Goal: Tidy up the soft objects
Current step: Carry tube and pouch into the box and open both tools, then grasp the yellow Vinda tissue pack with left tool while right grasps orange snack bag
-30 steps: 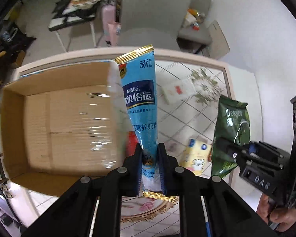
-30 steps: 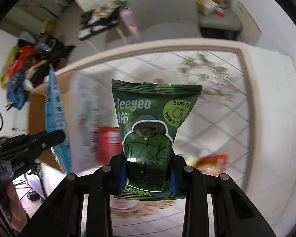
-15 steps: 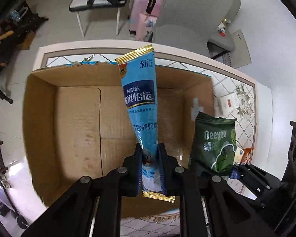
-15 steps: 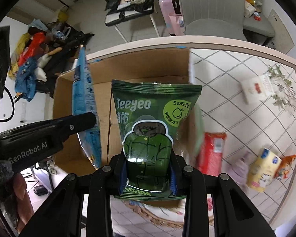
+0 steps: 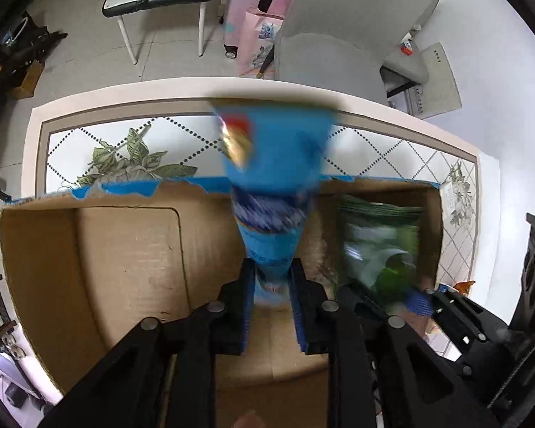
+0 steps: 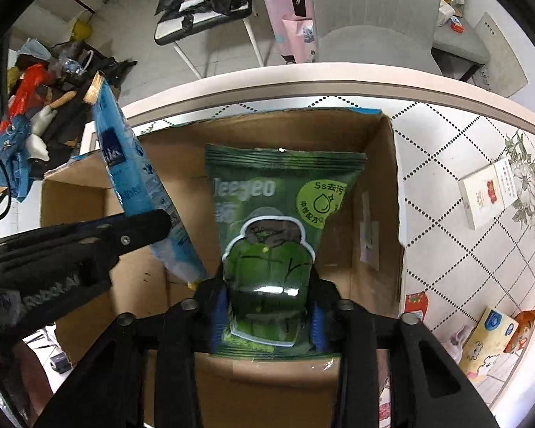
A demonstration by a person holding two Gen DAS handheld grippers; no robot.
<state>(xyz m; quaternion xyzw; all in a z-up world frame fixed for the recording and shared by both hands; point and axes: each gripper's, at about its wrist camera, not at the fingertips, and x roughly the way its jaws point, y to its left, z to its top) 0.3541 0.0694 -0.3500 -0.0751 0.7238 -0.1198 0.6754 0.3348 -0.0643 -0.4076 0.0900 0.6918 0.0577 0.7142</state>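
My left gripper (image 5: 271, 299) holds a blue Nestle pouch (image 5: 273, 174) over the open cardboard box (image 5: 125, 267); the pouch is blurred and tilting, and the jaws stand slightly wider than before. The pouch also shows in the right wrist view (image 6: 139, 185), leaning over the box's left part. My right gripper (image 6: 267, 315) is shut on a green Deeyeo pack (image 6: 278, 235) held inside the right part of the box (image 6: 374, 185). The pack also shows blurred in the left wrist view (image 5: 381, 246).
The box stands on a tiled table (image 6: 463, 135). To its right lie a white carton (image 6: 488, 192), a red packet (image 6: 415, 305), a yellow tissue pack (image 6: 485, 346) and an orange snack bag (image 6: 524, 324). A grey chair (image 5: 346, 35) stands behind the table.
Both grippers have moved down over the box. The blue pouch has swung and blurred, with the left jaws a little wider. The green pack has gone lower into the box's right side.
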